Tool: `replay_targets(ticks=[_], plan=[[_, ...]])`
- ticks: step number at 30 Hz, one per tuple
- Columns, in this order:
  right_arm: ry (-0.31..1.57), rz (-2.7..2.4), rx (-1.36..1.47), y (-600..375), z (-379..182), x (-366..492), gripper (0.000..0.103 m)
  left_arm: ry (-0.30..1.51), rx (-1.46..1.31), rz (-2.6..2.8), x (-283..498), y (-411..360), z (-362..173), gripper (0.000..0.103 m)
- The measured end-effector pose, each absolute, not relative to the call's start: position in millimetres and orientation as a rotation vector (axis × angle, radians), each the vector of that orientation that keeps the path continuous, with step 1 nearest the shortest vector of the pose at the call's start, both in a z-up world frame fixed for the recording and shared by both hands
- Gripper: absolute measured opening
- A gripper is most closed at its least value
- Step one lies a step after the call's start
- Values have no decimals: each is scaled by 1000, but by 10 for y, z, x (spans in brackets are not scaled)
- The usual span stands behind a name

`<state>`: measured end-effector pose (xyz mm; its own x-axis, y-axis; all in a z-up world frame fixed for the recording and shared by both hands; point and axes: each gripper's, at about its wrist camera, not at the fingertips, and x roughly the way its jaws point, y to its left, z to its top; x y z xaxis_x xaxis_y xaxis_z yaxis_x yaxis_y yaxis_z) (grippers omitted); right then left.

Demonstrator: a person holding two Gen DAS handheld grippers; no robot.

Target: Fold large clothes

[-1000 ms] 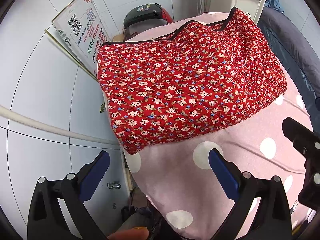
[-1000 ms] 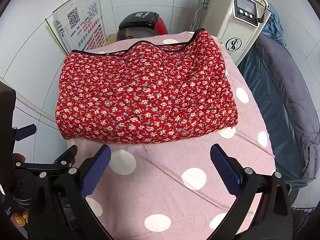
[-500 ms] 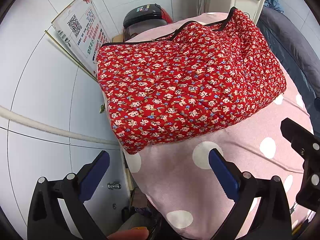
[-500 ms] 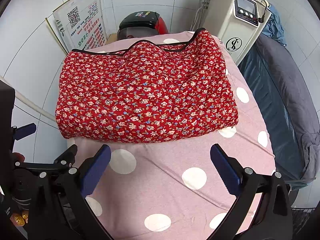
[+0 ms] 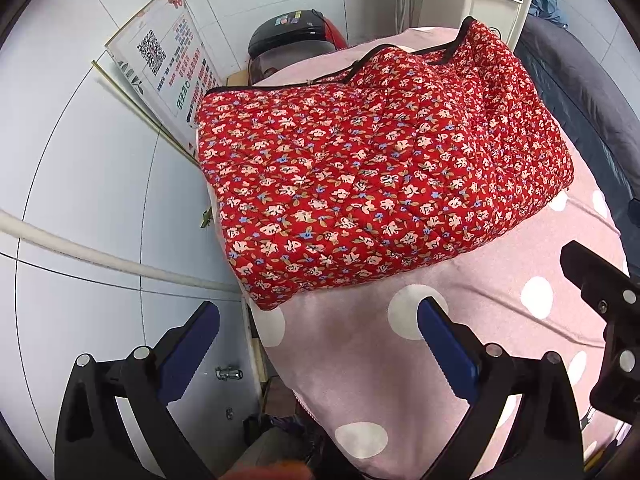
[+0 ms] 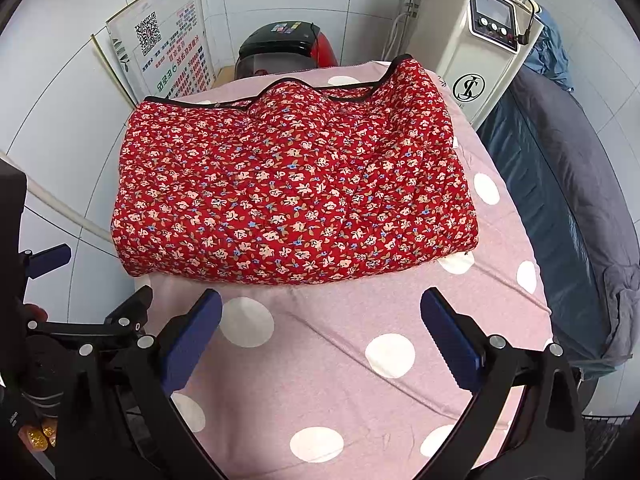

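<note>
A red quilted floral garment (image 5: 372, 184) lies folded into a thick rectangle on a pink polka-dot bed (image 5: 360, 364); it also shows in the right wrist view (image 6: 292, 196). Its black-trimmed edge faces the far wall. My left gripper (image 5: 318, 336) is open and empty, held above the bed's near left corner, short of the garment. My right gripper (image 6: 320, 324) is open and empty, above the bare sheet (image 6: 340, 360) just in front of the garment's near edge. The left gripper (image 6: 88, 320) shows at the left of the right wrist view.
A white tiled wall (image 5: 80, 160) with a pipe runs along the bed's left side. A printed sign (image 6: 168, 60), a red and black appliance (image 6: 284, 48) and a white machine (image 6: 480, 40) stand behind the bed. A dark grey bedding pile (image 6: 568, 200) lies to the right.
</note>
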<state>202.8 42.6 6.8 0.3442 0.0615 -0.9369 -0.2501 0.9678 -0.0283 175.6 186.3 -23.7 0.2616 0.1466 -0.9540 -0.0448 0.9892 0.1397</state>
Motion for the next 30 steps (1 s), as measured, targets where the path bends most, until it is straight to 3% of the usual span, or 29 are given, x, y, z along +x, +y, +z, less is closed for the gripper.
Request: replay_targets(ticks=[13, 30], plan=[[1197, 195, -173, 396, 80, 2030, 98, 1175, 62, 133, 1700, 1864, -188, 97], [1193, 188, -162, 371, 97, 2035, 98, 1191, 61, 122, 1695, 1835, -191, 97]])
